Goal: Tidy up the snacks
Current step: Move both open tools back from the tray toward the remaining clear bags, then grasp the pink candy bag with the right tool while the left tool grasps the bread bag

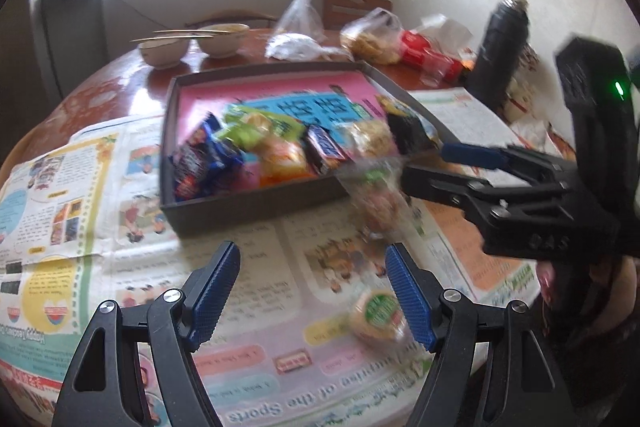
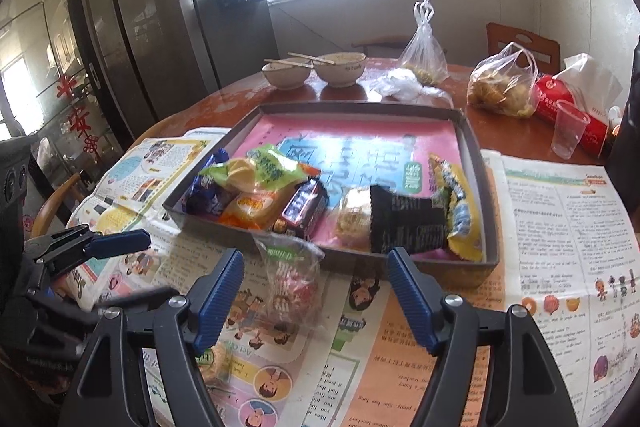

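Observation:
A shallow grey tray [image 1: 248, 205] [image 2: 476, 143] with a pink and blue liner holds several wrapped snacks. A clear bag of sweets [image 2: 290, 279] [image 1: 376, 195] lies on the newspaper against the tray's front wall. A round green-labelled snack [image 1: 378, 315] [image 2: 212, 357] lies nearer on the paper. My left gripper [image 1: 312, 291] is open and empty over the newspaper, the round snack by its right finger. My right gripper [image 2: 316, 295] is open and empty, the bag of sweets just beyond its fingers. It shows in the left wrist view [image 1: 428, 163] beside the bag.
Newspaper [image 2: 560, 247] covers the near part of the round wooden table. Behind the tray stand two bowls with chopsticks [image 2: 316, 67], plastic bags of food [image 2: 500, 87], a red tissue pack [image 2: 560, 99], a clear cup [image 2: 568, 129] and a dark flask [image 1: 500, 47].

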Available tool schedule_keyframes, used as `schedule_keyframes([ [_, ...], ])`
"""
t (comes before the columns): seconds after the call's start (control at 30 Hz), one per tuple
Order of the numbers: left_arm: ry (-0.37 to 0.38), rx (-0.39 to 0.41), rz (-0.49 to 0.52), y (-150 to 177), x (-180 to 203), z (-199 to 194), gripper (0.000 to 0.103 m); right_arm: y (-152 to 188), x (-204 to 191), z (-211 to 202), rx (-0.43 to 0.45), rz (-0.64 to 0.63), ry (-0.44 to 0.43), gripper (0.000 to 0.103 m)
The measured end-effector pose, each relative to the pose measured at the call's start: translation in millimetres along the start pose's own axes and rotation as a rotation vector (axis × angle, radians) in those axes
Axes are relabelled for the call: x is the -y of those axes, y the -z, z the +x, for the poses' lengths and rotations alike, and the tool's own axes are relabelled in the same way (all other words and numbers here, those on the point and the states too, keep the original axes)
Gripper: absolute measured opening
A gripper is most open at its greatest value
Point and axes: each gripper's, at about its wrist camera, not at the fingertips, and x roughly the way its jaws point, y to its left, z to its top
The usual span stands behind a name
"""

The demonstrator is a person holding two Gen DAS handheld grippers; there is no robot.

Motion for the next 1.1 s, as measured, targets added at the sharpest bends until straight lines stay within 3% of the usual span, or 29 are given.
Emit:
schedule_keyframes([
  [0.27,0.007,-0.053,0.128,20.6,31.2,14.2,0.076,13.6,0.7,8.6,-0.05,0.011,-0.023,0.074],
  [0.4,0.027,-0.062,0.134,23.4,34.1,18.3,0.076,15.5,-4.1,14.0,-0.064,-0.004,-0.034,0.074],
  [0.63,0.098,-0.08,0.126,25.1,33.7,24.6,0.062,22.2,-11.5,34.8,-0.111,-0.018,-0.029,0.073],
  [0.77,0.139,-0.101,0.108,26.8,34.1,30.0,0.054,23.4,-13.6,43.2,-0.121,-0.022,-0.028,0.06],
  [0.8,0.141,-0.111,0.106,27.6,33.9,32.1,0.046,23.7,-13.6,45.0,-0.123,-0.02,-0.034,0.056],
  [0.93,0.127,-0.104,0.104,27.5,33.4,33.4,0.04,26.0,-12.9,48.6,-0.111,-0.024,-0.032,0.04],
  [1.03,0.127,-0.103,0.082,26.5,29.3,34.5,0.028,26.9,-13.6,47.7,-0.096,-0.032,-0.042,0.038],
  [1.1,0.127,-0.101,0.072,25.9,26.9,33.9,0.026,27.2,-13.9,46.4,-0.095,-0.04,-0.044,0.038],
])
